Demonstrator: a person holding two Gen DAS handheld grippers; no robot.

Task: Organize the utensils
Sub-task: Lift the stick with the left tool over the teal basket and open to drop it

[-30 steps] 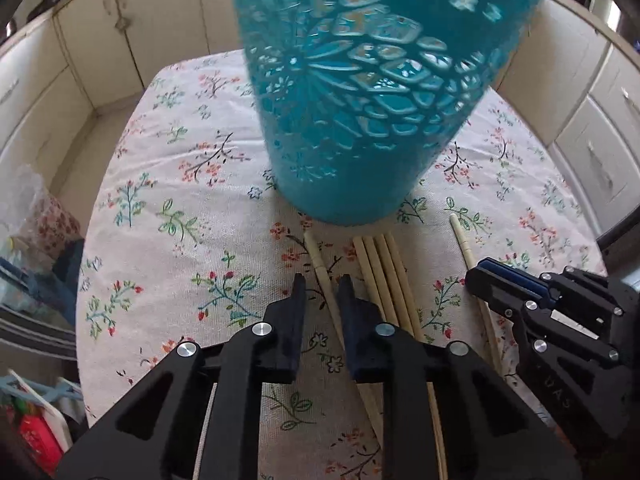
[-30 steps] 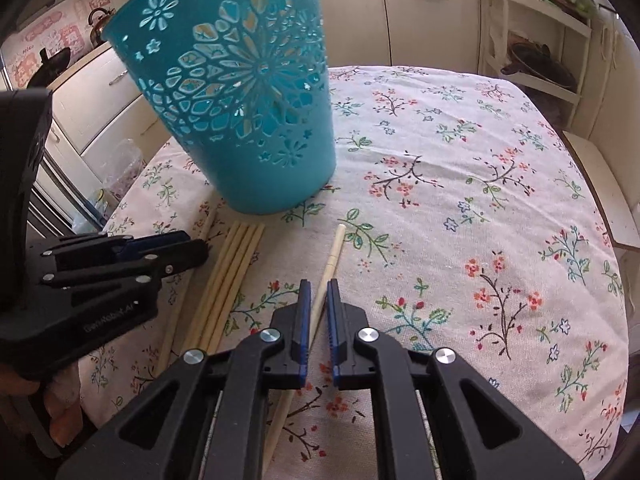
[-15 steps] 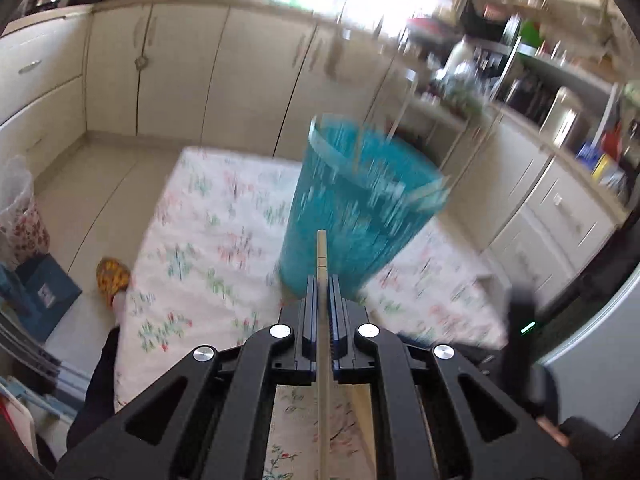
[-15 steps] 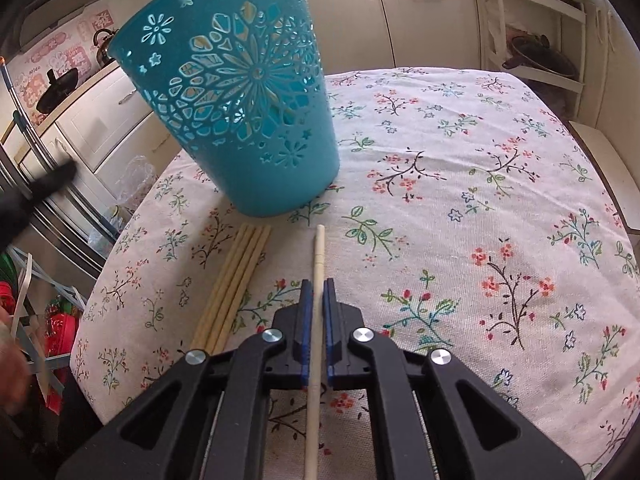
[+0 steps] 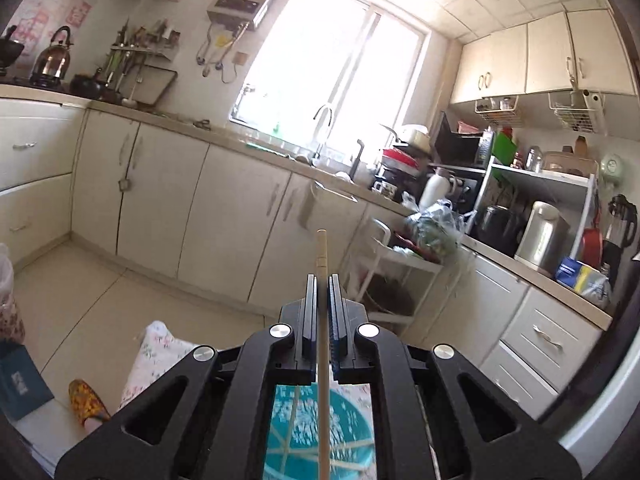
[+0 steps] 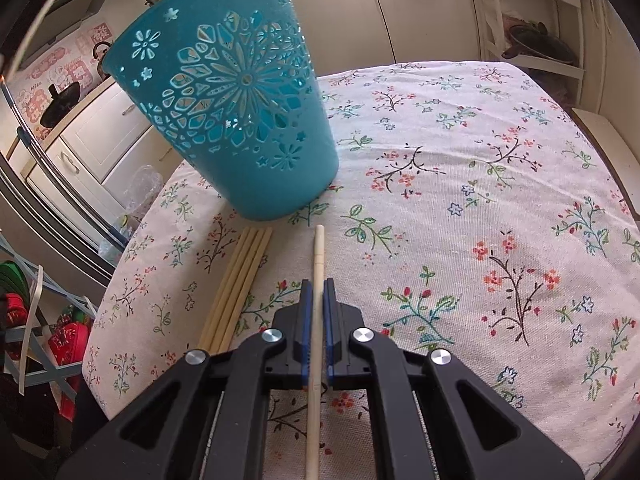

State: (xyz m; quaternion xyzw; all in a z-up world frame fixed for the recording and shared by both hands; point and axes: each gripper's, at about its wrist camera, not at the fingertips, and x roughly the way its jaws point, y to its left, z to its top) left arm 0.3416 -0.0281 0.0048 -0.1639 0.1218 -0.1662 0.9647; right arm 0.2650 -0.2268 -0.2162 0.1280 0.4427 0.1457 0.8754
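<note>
Teal basket (image 6: 236, 120) ahead, four loose chopsticks (image 6: 236, 280) beside right gripper (image 6: 315, 288)

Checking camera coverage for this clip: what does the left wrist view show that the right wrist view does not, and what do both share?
Only the left wrist view shows the window, the sink faucet, the kettle and the basket's open top from above, with chopsticks already inside. Only the right wrist view shows the floral tablecloth broadly and the loose chopsticks lying beside the basket. Both show the teal basket and a gripper shut on a single chopstick: the left gripper and the right gripper.
</note>
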